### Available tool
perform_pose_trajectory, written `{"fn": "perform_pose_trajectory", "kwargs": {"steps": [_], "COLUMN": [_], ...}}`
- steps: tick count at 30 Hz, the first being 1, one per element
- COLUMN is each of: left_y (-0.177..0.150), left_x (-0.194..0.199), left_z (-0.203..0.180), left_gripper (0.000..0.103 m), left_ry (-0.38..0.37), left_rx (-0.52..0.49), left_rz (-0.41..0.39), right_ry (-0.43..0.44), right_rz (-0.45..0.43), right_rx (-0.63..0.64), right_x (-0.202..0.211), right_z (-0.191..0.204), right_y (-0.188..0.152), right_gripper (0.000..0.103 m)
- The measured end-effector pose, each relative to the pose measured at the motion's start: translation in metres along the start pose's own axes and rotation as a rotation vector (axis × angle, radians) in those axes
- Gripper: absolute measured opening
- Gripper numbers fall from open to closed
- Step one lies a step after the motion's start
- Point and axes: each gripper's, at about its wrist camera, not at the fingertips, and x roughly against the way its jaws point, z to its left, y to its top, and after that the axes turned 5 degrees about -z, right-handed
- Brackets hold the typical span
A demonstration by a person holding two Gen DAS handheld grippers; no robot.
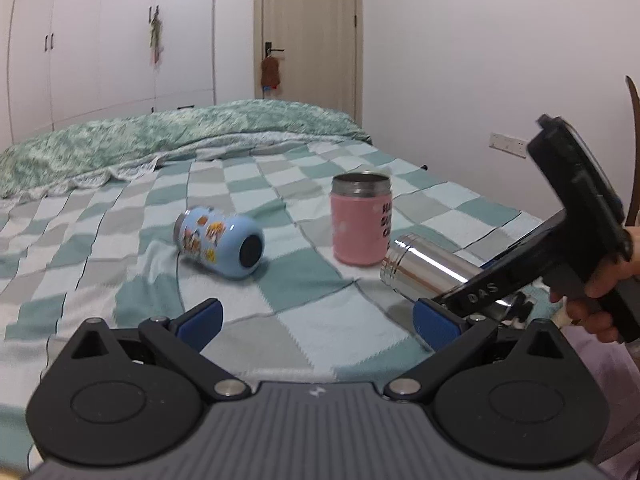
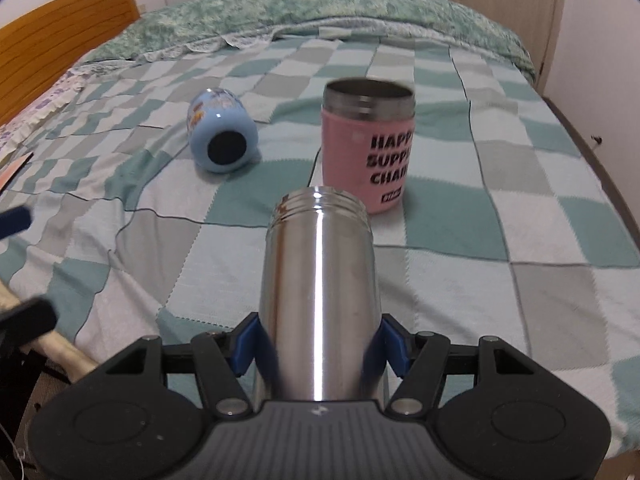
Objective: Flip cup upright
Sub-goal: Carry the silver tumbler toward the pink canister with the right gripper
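Note:
A steel cup (image 2: 320, 284) lies tilted on its side, mouth pointing away toward the pink cup; my right gripper (image 2: 320, 346) is shut on its lower body. It also shows in the left wrist view (image 1: 424, 270), held just above the bed by the right gripper (image 1: 476, 300). A pink cup (image 1: 361, 220) (image 2: 368, 148) stands upright, mouth up. A light blue cartoon cup (image 1: 218, 242) (image 2: 222, 136) lies on its side, base toward me. My left gripper (image 1: 316, 320) is open and empty, low over the bed in front of the cups.
The cups rest on a bed with a green, grey and white checked blanket (image 1: 120, 216) (image 2: 520, 200). A rumpled green quilt (image 1: 160, 136) lies along the far side. A wooden headboard (image 2: 60, 36) stands at the left. White wall and a door (image 1: 308, 32) lie behind.

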Motion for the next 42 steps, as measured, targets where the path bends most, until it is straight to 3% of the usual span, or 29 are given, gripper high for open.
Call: {"fn": "perform_pose_trajectory", "kwargs": {"steps": [11, 12, 15, 17, 21, 26, 37, 42], "left_y": [-0.009, -0.008, -0.005, -0.001, 0.009, 0.023, 0.051, 0.056], "left_x": [0.001, 0.002, 0.004, 0.005, 0.000, -0.022, -0.100, -0.150], "left_z": [0.001, -0.001, -0.007, -0.013, -0.028, -0.059, -0.114, -0.113], "left_gripper": [0.103, 0.103, 0.103, 0.103, 0.103, 0.103, 0.103, 0.103], "left_ry": [0.036, 0.039, 0.046, 0.053, 0.062, 0.074, 0.203, 0.236], "left_rx": [0.034, 0.034, 0.036, 0.031, 0.019, -0.002, 0.045, 0.164], "left_rz": [0.027, 0.028, 0.029, 0.030, 0.039, 0.075, 0.234, 0.416], "right_ry": [-0.059, -0.064, -0.054, -0.027, 0.026, 0.043, 0.093, 0.117], "right_rz": [0.027, 0.022, -0.031, -0.067, -0.165, -0.234, -0.244, -0.249], "right_rx": [-0.055, -0.052, -0.028, -0.009, 0.025, 0.061, 0.155, 0.207], "right_x": [-0.026, -0.024, -0.005, 0.010, 0.043, 0.065, 0.044, 0.024], "right_z": [0.008, 0.008, 0.002, -0.007, -0.037, -0.079, -0.148, -0.161], "right_y": [-0.003, -0.003, -0.003, -0.004, -0.010, -0.017, -0.022, -0.016], "right_gripper": [0.062, 0.065, 0.090, 0.091, 0.103, 0.103, 0.103, 0.103]}}
